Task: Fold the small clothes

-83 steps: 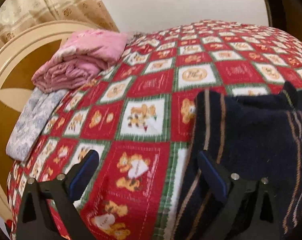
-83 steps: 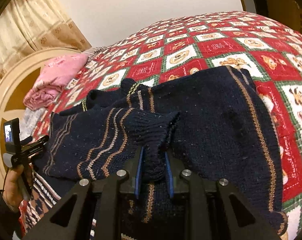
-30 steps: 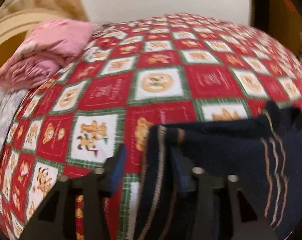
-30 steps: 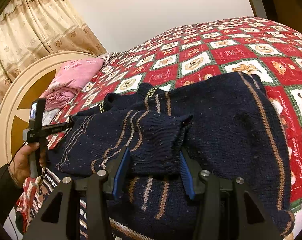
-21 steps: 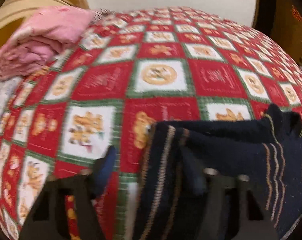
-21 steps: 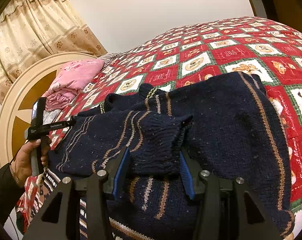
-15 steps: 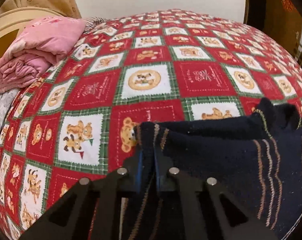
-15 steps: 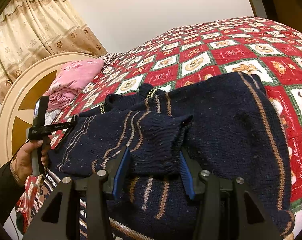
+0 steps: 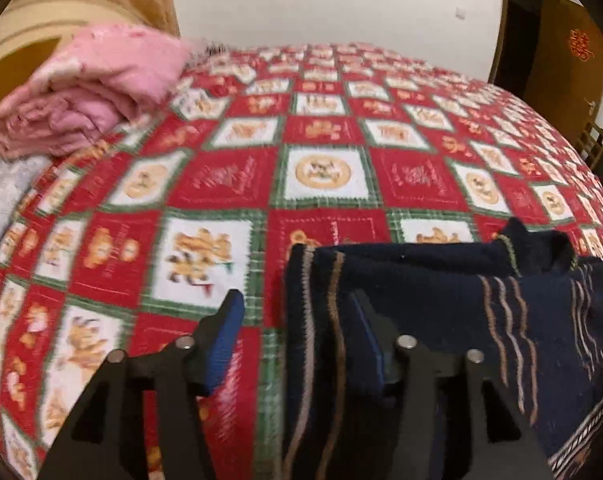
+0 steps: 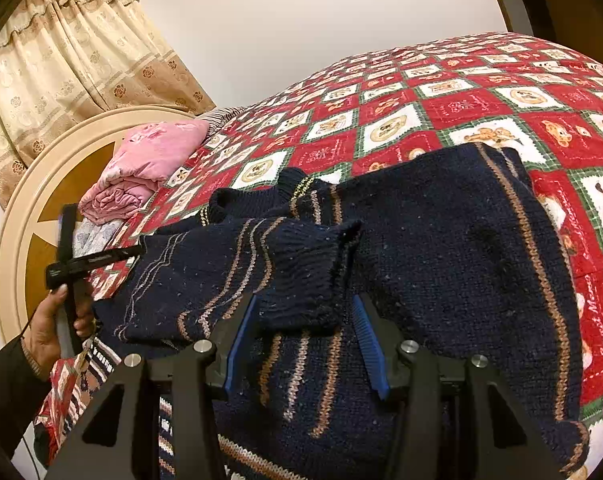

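A navy knit sweater (image 10: 453,264) with tan stripes lies on the red patchwork quilt (image 10: 453,108), both sleeves folded in over the body. My right gripper (image 10: 299,336) is open, its blue pads either side of the folded sleeve's ribbed cuff (image 10: 309,272). My left gripper (image 9: 297,344) is open at the sweater's folded left edge (image 9: 313,320), which lies between its pads; the sweater fills the lower right of that view. The left gripper also shows in the right wrist view (image 10: 133,252), held in a hand at the sweater's left side.
A folded pink blanket (image 9: 89,88) and a pale grey cloth (image 9: 5,196) lie by the round cream headboard (image 10: 41,188). Patterned curtains (image 10: 73,60) hang behind. A dark doorway and wooden door (image 9: 557,48) stand at the far right.
My left gripper closed on the sweater's left edge half a second ago and has now opened again, with the edge lying between its pads. My right gripper let go of the cuff earlier and stays open.
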Demonstrator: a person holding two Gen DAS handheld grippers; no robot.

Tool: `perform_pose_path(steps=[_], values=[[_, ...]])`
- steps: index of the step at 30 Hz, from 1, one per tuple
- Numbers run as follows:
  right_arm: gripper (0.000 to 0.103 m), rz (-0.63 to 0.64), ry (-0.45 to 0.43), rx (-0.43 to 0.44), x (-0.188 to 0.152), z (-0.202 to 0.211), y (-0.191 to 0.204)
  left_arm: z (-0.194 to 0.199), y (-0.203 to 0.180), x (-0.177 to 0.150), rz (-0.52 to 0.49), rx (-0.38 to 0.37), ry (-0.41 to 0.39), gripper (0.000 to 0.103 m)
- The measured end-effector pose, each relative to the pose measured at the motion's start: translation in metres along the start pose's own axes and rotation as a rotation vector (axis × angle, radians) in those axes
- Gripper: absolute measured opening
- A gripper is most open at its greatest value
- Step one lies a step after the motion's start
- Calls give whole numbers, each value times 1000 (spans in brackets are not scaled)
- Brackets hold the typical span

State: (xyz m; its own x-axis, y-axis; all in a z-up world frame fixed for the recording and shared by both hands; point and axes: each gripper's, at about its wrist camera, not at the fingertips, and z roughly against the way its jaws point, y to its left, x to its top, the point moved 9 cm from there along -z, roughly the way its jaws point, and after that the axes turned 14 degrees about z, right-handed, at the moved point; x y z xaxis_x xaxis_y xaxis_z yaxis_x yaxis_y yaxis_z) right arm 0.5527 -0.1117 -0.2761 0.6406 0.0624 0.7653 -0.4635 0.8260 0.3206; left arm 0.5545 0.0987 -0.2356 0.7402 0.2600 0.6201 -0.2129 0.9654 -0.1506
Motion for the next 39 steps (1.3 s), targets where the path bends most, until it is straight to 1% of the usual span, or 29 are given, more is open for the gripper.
perform_pose_path(steps=[1, 2, 4, 6, 7, 8, 10, 11, 12, 14, 15, 17, 18, 19, 21, 22, 23, 24, 26, 28, 30, 32, 34, 35, 36, 37, 39], values=[[50, 0, 0, 0, 0, 0, 0, 6, 0, -5, -23, -3, -3, 59], [50, 0, 0, 0, 0, 0, 0, 13, 2, -12, -58, 10, -4, 59], [50, 0, 0, 1, 0, 0, 0, 21, 1, -35, -126, 3, 18, 59], [50, 0, 1, 1, 0, 0, 0, 18, 9, -64, -208, 63, 59, 59], [50, 0, 0, 1, 0, 0, 0, 23, 13, -73, -216, 60, 40, 59], [50, 0, -1, 1, 0, 0, 0, 28, 14, -75, -211, 50, 17, 59], [50, 0, 0, -1, 0, -1, 0, 39, 18, -80, -189, 23, 9, 59], [50, 0, 1, -3, 0, -1, 0, 43, 16, -82, -188, 2, 3, 59], [50, 1, 1, -4, 0, -1, 0, 47, 14, -85, -202, 0, -4, 59], [50, 1, 2, -6, 0, -1, 0, 48, 9, -85, -252, 45, -33, 59], [50, 0, 2, -5, 0, -1, 0, 49, 7, -83, -248, 45, -41, 59], [50, -2, 1, -4, 0, -1, 0, 50, 4, -74, -209, 34, -46, 60], [50, -1, 2, -8, 0, -1, 0, 48, 4, -72, -183, 26, -43, 62], [50, 0, 3, -10, 0, -1, 0, 44, 4, -71, -165, 15, -32, 66], [50, -2, 2, -9, 0, -1, 0, 32, 6, -79, -151, 27, 5, 66], [50, -2, 2, -9, 0, -1, 1, 28, 7, -82, -134, 18, 3, 67], [50, -1, 6, -12, -1, -1, 0, 28, 9, -83, -121, 17, -5, 71], [50, -1, 13, -17, -1, -3, -1, 29, 11, -84, -111, 22, -3, 72], [50, 8, 30, -34, -2, -5, 0, 29, 14, -86, -86, 3, 8, 73], [49, 8, 29, -48, -3, -3, -1, 30, 16, -87, -80, 13, -6, 78], [49, 13, 33, -91, -2, -1, -3, 31, 15, -87, -90, 34, -28, 80], [50, 41, 48, -163, 1, 4, -2, 32, 13, -87, -105, 51, -42, 80], [51, 90, 16, -236, 12, 14, 4, 32, 13, -88, -111, 54, -49, 80], [51, 108, -9, -239, 20, 19, 13, 32, 13, -88, -111, 56, -51, 81], [51, 124, -23, -217, 26, 21, 23, 32, 14, -88, -110, 61, -53, 82], [51, 148, -17, -194, 30, 19, 33, 32, 14, -88, -110, 63, -54, 83], [51, 228, 76, -154, 30, -2, 54, 31, 15, -87, -103, 54, -48, 83]])
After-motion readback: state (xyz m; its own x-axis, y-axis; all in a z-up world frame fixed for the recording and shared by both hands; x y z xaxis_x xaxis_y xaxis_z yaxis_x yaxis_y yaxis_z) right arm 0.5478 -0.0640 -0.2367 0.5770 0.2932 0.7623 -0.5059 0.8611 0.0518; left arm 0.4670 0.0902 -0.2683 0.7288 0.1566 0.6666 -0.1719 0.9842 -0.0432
